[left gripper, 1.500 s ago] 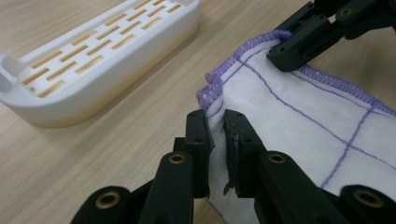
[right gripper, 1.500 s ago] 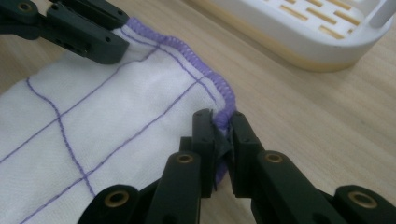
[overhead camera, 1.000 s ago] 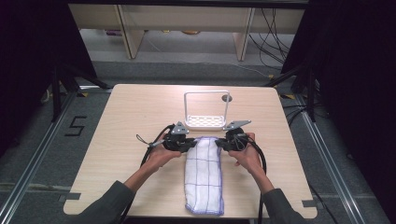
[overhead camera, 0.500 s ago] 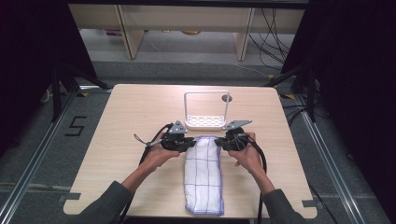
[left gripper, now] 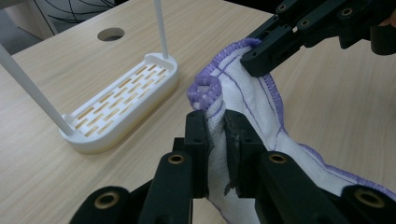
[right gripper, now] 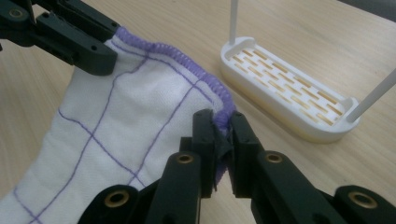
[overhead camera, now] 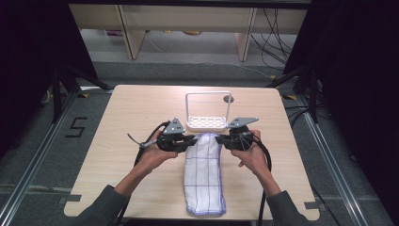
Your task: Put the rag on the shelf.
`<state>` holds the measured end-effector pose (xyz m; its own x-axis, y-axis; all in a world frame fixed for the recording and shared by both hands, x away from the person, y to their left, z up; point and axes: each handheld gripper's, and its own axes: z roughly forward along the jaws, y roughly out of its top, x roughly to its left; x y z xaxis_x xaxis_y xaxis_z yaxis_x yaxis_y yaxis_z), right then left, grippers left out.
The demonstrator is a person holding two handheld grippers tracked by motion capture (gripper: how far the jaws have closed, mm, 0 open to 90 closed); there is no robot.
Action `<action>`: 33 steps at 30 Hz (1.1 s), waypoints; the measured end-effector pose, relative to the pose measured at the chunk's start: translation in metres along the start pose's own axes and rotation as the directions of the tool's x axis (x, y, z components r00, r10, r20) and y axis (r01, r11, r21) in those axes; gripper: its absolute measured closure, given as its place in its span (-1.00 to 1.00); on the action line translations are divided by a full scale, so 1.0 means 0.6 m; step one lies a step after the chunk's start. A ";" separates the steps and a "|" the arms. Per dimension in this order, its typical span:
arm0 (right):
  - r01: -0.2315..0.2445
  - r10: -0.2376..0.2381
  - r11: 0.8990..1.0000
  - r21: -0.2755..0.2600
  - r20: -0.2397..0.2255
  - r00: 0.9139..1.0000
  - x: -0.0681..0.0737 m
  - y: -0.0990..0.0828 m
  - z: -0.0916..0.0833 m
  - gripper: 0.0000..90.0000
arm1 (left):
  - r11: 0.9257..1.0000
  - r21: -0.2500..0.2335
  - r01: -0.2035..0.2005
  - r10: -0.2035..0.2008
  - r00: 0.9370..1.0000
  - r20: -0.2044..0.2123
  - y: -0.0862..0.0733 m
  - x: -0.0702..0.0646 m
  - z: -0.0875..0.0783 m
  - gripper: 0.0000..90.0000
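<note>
The left gripper (overhead camera: 192,140) and the right gripper (overhead camera: 222,140) are both matte black, each built of jointed linkage bars pinned with brass-coloured rivets and ending in blocky rectangular jaws. Each carries a grey three-cornered plate on top and trails a black cable back toward the person. The person wears dark grey-green long sleeves (overhead camera: 101,207) reaching to the wrists.

Woven cloth towel (overhead camera: 205,174), matt wood-grain table (overhead camera: 131,113), smooth plastic rack (overhead camera: 207,122)
</note>
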<state>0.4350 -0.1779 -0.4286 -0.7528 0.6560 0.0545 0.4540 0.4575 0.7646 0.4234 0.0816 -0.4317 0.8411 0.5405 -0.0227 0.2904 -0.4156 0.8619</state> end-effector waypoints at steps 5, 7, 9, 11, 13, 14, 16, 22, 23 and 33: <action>0.003 -0.003 1.000 -0.008 -0.001 1.000 0.014 0.010 -0.018 0.86 | 1.000 -0.014 0.003 -0.003 1.000 -0.004 0.006 -0.004 -0.016 0.76; 0.014 -0.014 1.000 -0.019 -0.002 1.000 0.016 0.015 -0.028 0.86 | 0.999 -0.042 -0.003 0.002 1.000 -0.007 0.010 -0.004 -0.026 0.76; 0.023 -0.023 0.999 -0.041 -0.004 1.000 0.022 0.021 -0.037 0.86 | 0.999 -0.050 -0.013 0.013 1.000 -0.011 0.015 -0.006 -0.035 0.76; 0.044 -0.044 0.997 -0.057 0.008 0.999 0.028 0.028 -0.047 0.87 | 0.999 -0.047 -0.023 0.023 1.000 -0.014 0.021 -0.009 -0.041 0.76; 0.073 -0.072 0.995 -0.074 0.013 0.997 0.033 0.034 -0.054 0.87 | 0.998 -0.053 -0.030 0.029 1.000 -0.010 0.029 -0.012 -0.049 0.77; 0.067 -0.066 0.994 -0.085 0.016 0.998 0.035 0.036 -0.056 0.87 | 0.998 -0.055 -0.033 0.033 0.999 -0.014 0.034 -0.013 -0.053 0.77; 0.083 -0.082 0.992 -0.091 0.016 0.996 0.037 0.043 -0.066 0.87 | 0.997 -0.064 -0.041 0.041 0.999 -0.009 0.047 -0.017 -0.065 0.77; 0.101 -0.100 0.986 -0.132 0.011 0.995 0.043 0.070 -0.097 0.87 | 0.994 -0.077 -0.081 0.080 0.997 -0.011 0.092 -0.029 -0.093 0.77; 0.099 -0.097 0.984 -0.145 0.017 0.995 0.045 0.076 -0.102 0.87 | 0.993 -0.082 -0.082 0.081 0.997 -0.010 0.100 -0.028 -0.096 0.77; 0.122 -0.112 0.972 -0.200 0.063 0.992 0.026 0.162 -0.145 0.88 | 0.988 -0.135 -0.071 0.064 0.997 -0.052 0.181 -0.005 -0.117 0.76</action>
<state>0.4256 -0.1755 -0.2975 -0.7672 0.6374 -0.0719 0.2539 0.4046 0.8785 0.4206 0.0862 -0.3022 0.8333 0.5497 0.0589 0.1660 -0.3504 0.9218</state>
